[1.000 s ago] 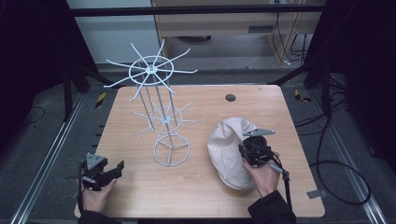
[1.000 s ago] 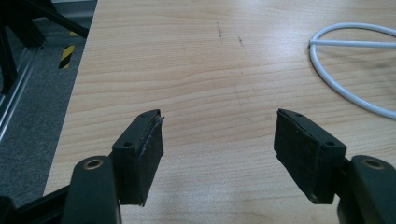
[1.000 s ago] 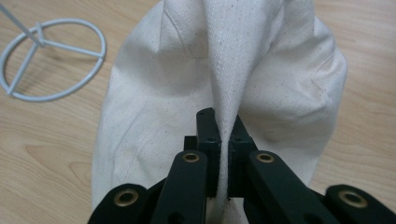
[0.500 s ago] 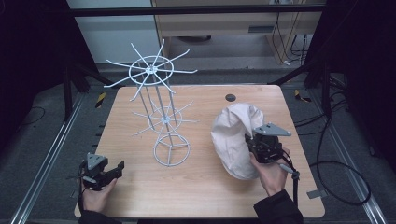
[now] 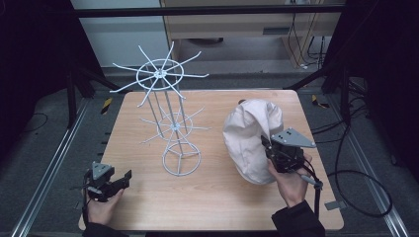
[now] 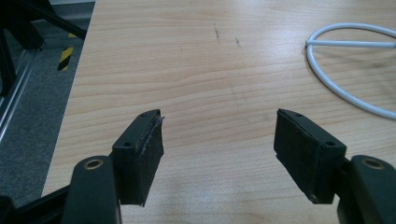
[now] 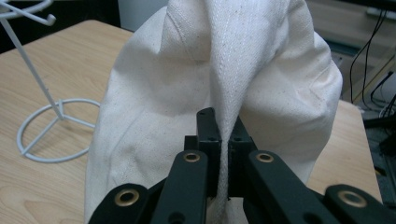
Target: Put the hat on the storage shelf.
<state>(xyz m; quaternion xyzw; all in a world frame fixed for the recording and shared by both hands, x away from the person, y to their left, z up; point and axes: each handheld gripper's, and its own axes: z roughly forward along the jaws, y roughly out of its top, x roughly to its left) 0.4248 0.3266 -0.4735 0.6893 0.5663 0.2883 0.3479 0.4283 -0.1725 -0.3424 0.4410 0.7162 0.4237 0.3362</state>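
Cream cloth hat (image 7: pixel 154 93) is pinched by R gripper (image 7: pixel 223 140) near wire rack (image 5: pixel 168 113); L gripper (image 6: pixel 219 144) held w/ jaws apart over table (image 6: pixel 210 56).

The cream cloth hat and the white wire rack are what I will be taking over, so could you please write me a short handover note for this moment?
Right tool: shut on a fold of the cream cloth hat, which is raised upright at the right side of the table.
Left tool: open, holding nothing, low over the near left corner.
White wire rack: upright mid-table, left of the hat, all its hooks bare.
Done: hat gripped and raised.
Left, probably: carry the hat to the rack and hang it on a hook.
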